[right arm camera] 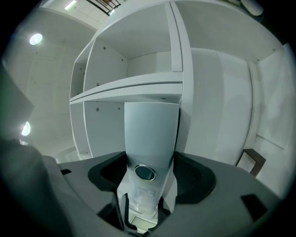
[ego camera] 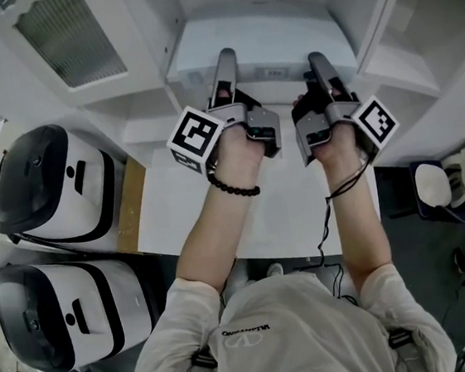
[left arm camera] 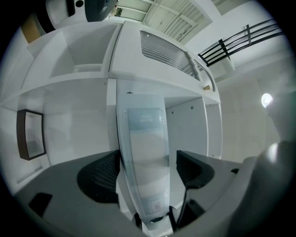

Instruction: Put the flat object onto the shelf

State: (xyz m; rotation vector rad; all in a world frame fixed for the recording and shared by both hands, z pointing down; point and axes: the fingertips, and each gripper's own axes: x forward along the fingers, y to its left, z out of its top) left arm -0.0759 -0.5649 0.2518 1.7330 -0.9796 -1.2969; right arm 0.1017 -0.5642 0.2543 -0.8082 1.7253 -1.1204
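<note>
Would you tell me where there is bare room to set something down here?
Free: the white tabletop below the forearms, right of the two black-and-white devices; the empty compartment above the flat object. Crowded: the left side, with both devices, and the bay holding the flat object.

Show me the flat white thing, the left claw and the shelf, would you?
flat white thing (ego camera: 262,42), head view, its top face.
left claw (left arm camera: 147,166), left gripper view, midway between its fingertips.
shelf (right arm camera: 129,89), right gripper view, its front edge.
</note>
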